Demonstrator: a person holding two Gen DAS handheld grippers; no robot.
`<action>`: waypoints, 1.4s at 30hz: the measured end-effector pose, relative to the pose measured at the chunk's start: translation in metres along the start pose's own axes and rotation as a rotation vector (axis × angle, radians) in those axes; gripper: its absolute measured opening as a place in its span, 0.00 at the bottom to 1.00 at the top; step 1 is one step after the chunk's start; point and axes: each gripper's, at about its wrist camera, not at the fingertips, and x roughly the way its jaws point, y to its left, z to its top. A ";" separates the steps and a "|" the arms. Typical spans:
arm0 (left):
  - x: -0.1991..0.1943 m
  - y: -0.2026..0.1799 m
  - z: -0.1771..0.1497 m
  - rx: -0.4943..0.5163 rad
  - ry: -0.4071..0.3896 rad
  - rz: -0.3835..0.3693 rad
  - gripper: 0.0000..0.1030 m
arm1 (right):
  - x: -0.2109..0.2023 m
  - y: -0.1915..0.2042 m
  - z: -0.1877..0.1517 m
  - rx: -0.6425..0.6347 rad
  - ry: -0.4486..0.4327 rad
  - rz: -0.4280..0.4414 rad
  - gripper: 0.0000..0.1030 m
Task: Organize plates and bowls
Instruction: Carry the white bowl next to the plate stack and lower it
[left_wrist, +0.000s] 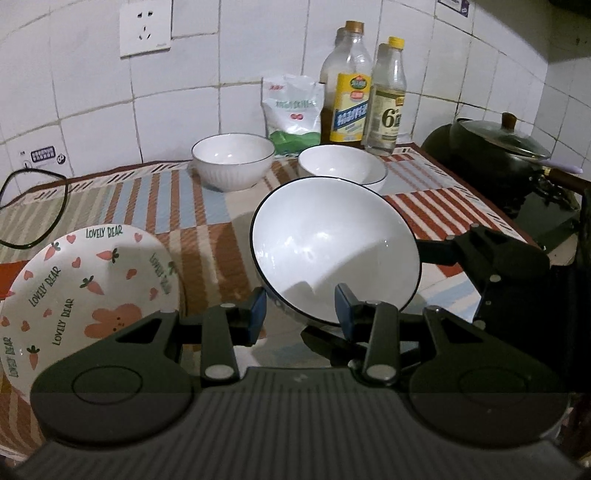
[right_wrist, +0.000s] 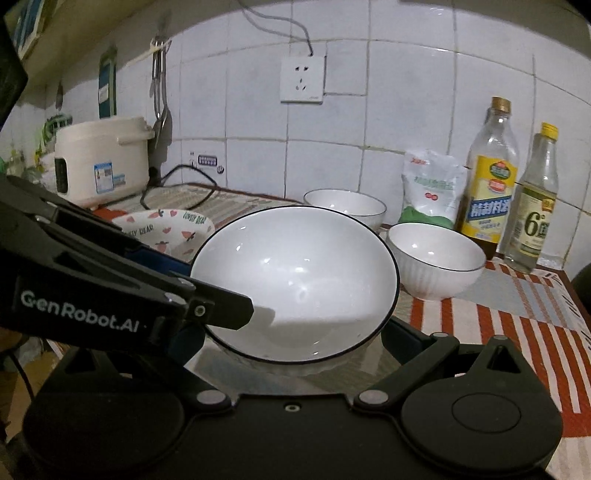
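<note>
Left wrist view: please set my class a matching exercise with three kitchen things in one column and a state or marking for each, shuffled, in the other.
Things:
1. large bowl
2. carrot plate
3. wok

States:
a. covered by a glass lid
b. printed with LOVELY BEAR
c. rim clamped by the left gripper

Pairs: 1-c, 2-b, 3-a.

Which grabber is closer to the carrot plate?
Left. The left gripper sits right beside the carrot plate, gripping the big white bowl's near rim. The right gripper is on the bowl's far side.
</note>
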 end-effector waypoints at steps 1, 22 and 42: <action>0.002 0.005 0.000 -0.009 0.002 -0.008 0.37 | 0.003 0.001 0.001 -0.009 0.007 -0.005 1.00; 0.000 0.043 -0.002 -0.043 0.025 -0.103 0.61 | 0.013 0.009 -0.004 0.072 0.038 -0.024 1.00; -0.066 0.006 0.033 0.153 0.024 -0.125 0.82 | -0.096 -0.045 0.012 0.173 -0.048 0.021 1.00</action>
